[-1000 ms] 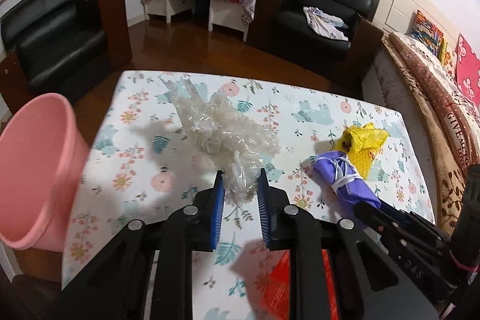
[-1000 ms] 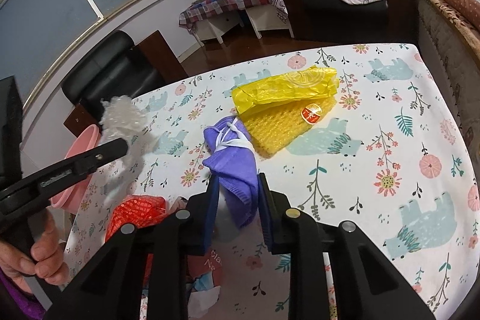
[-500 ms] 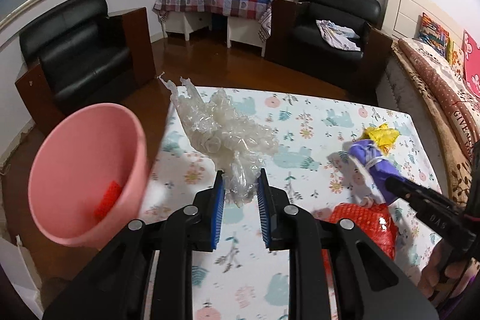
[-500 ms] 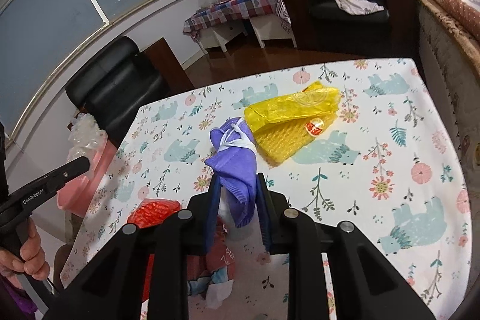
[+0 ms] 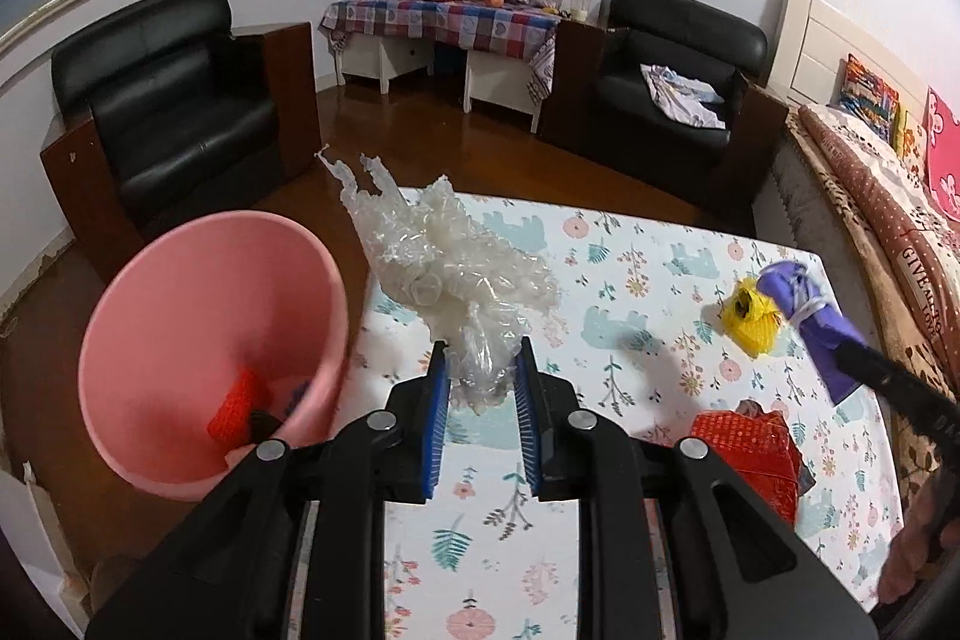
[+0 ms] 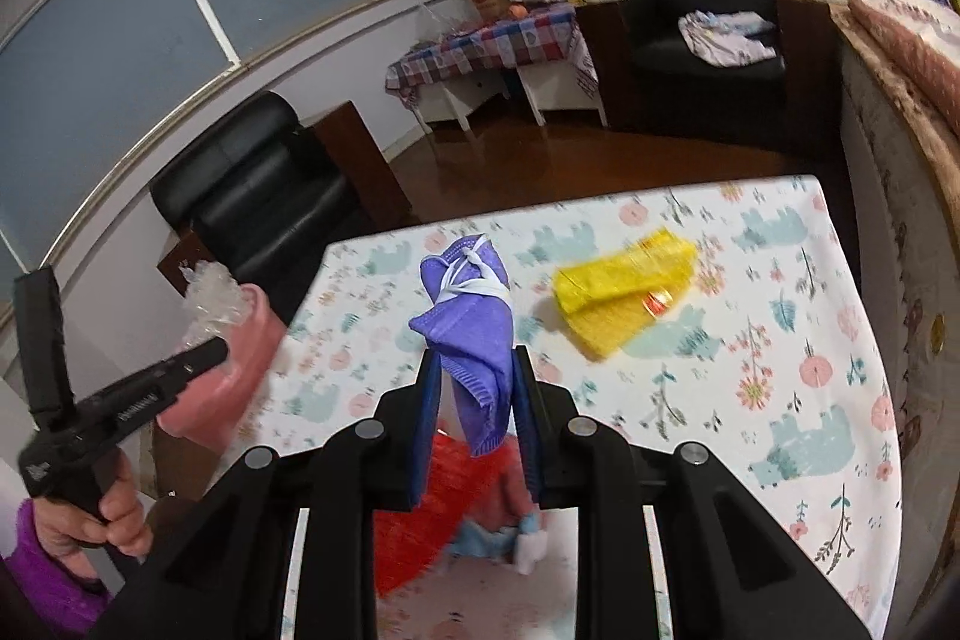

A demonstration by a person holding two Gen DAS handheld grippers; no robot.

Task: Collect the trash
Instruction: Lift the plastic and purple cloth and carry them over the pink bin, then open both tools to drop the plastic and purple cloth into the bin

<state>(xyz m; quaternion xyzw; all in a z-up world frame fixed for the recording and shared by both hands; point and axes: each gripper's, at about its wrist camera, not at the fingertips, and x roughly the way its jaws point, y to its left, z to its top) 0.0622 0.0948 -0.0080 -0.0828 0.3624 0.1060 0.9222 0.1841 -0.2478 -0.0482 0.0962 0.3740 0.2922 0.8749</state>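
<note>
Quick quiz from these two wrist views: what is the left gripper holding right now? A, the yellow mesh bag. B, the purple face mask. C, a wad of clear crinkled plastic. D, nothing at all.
C: in the left wrist view, the left gripper pinches the clear crinkled plastic between its blue pads, beside the pink bucket; the purple mask is in the right gripper.

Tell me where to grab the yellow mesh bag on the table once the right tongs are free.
Take the yellow mesh bag at its puffed upper fold, coming straight down from above. It lies flat on the table, so only that raised fold gives the fingers something to pinch. Close across its narrow width, not along its length.
</note>
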